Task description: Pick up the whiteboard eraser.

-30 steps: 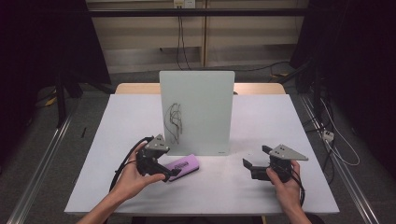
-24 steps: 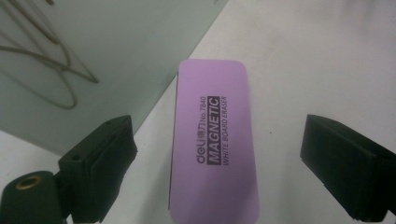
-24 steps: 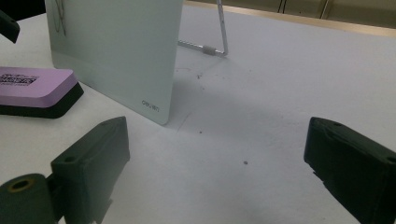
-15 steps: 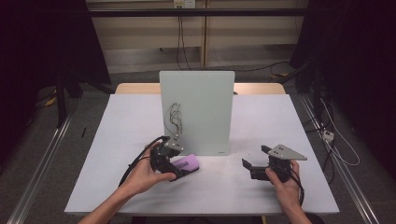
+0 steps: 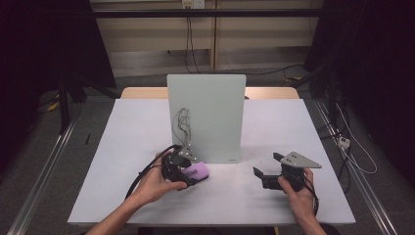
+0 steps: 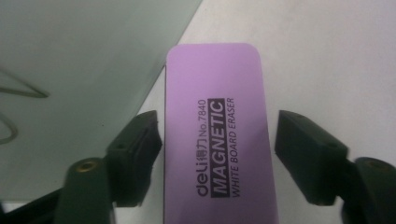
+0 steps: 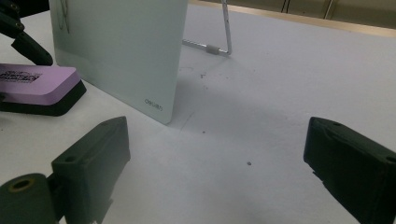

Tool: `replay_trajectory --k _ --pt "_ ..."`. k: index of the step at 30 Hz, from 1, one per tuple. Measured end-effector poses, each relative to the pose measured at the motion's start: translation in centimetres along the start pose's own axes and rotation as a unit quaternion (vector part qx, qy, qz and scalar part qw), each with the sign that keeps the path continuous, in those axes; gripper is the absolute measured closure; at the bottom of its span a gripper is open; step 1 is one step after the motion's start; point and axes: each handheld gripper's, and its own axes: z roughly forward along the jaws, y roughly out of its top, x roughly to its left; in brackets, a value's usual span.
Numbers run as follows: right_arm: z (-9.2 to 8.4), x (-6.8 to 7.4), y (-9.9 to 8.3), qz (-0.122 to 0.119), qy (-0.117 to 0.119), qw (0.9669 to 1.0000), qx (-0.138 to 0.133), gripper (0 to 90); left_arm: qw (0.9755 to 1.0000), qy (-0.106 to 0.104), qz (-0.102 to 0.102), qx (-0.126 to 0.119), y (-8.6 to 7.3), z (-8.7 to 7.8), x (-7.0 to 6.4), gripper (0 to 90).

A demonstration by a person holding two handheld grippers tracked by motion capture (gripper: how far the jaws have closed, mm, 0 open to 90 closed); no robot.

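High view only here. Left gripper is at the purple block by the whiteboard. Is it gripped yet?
Observer: Not quite. The left gripper has just been closing its jaws with the purple eraser between them. One pad is at the eraser's edge, and a slim gap shows at the other.
Operator: Sure it's an eraser?
Observer: Its top is printed "MAGNETIC WHITE BOARD ERASER".
Operator: What props the board up?
Observer: The right gripper view shows a metal wire stand behind the whiteboard, resting on the table.
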Motion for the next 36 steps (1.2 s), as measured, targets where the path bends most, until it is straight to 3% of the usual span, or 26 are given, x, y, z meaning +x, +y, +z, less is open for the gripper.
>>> replay_trajectory --k 5,13,14,16,22,27,31,32,33,36 --pt "0.1 0.0 0.0 0.0 -0.001 1.0 0.001 7.2 0.9998 0.006 0.011 0.015 0.0 0.3 0.0 39.4" --pt "0.0 0.0 0.0 -0.003 0.001 1.0 0.001 7.4 0.9998 0.005 0.01 0.019 0.1 0.4 0.0 40.1" --pt "0.0 0.0 0.0 -0.003 0.001 1.0 0.001 7.4 0.9995 0.015 0.011 0.027 0.1 0.3 0.0 40.1" --pt "0.0 0.1 0.0 -0.002 0.001 1.0 0.001 7.4 0.9997 0.003 0.011 0.023 0.1 0.3 0.0 40.4" --pt "0.0 0.1 0.0 -0.003 0.001 1.0 0.002 7.4 0.9998 0.004 0.006 0.02 0.2 0.4 -0.1 40.9" --pt "0.1 0.0 0.0 -0.004 0.0 1.0 0.003 7.5 0.9997 0.005 0.013 0.02 0.1 0.3 -0.2 41.0" --pt "0.1 0.0 0.0 -0.004 0.0 1.0 0.003 7.5 0.9998 0.006 0.019 0.003 0.1 -0.1 -0.1 41.0" --pt "0.1 0.0 0.0 -0.003 0.001 1.0 0.003 7.4 0.9991 0.032 0.025 0.013 0.2 -0.4 -0.3 41.0" --pt "0.1 0.1 0.0 -0.003 0.001 1.0 0.002 7.4 0.9996 0.014 0.023 -0.003 0.1 -0.4 -0.1 41.0" --pt "0.2 0.0 0.0 -0.002 0.002 1.0 0.003 7.5 0.9996 0.015 0.017 -0.018 -0.1 -0.7 -0.1 41.0"
